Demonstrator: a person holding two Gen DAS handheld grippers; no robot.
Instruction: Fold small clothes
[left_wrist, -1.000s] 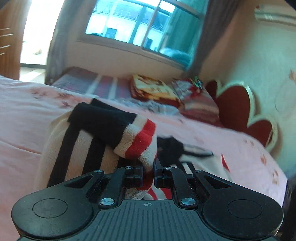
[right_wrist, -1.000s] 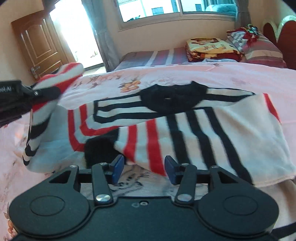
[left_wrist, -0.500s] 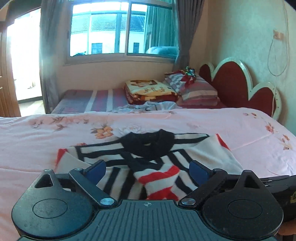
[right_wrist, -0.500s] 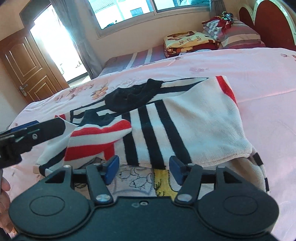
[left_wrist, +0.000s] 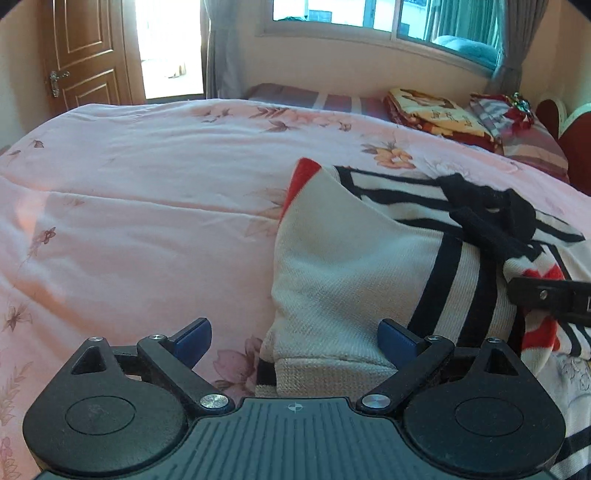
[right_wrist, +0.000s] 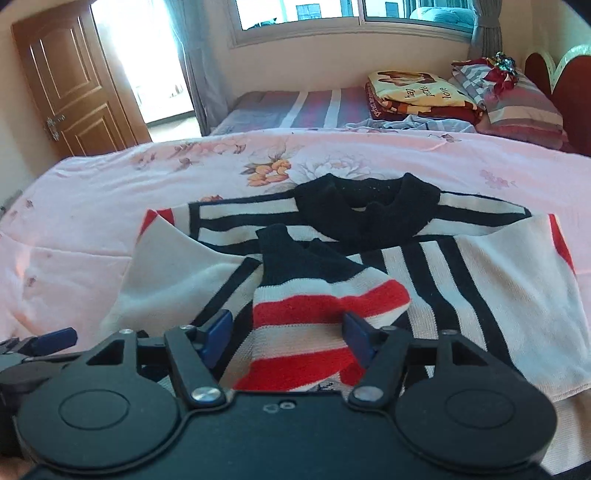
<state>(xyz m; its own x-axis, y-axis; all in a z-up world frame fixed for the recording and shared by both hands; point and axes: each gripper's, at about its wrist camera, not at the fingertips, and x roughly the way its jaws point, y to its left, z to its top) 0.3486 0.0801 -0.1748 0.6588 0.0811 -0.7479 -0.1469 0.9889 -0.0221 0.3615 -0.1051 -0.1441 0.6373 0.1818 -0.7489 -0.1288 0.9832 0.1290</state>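
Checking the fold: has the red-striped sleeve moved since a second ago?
Yes. The sleeve was held up at the left, toward the door; now it lies across the sweater, below the black collar.

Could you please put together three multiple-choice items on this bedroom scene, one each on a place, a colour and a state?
1. Where does the striped sweater lie?
A. on the pink floral bedspread
B. on the floor by the door
C. on the window sill

2. What colour is the sweater's collar?
A. red
B. black
C. yellow

3. How does the left gripper stand?
A. clamped shut on the collar
B. open wide, nothing pinched
C. shut on a pillow

Answers:
1. A: the sweater is spread flat on the pink bedspread in both wrist views.
2. B: the neck band is solid black, while red shows only in the stripes of the folded sleeve.
3. B: its blue pads stand far apart, with the sweater's hem lying loose between them.
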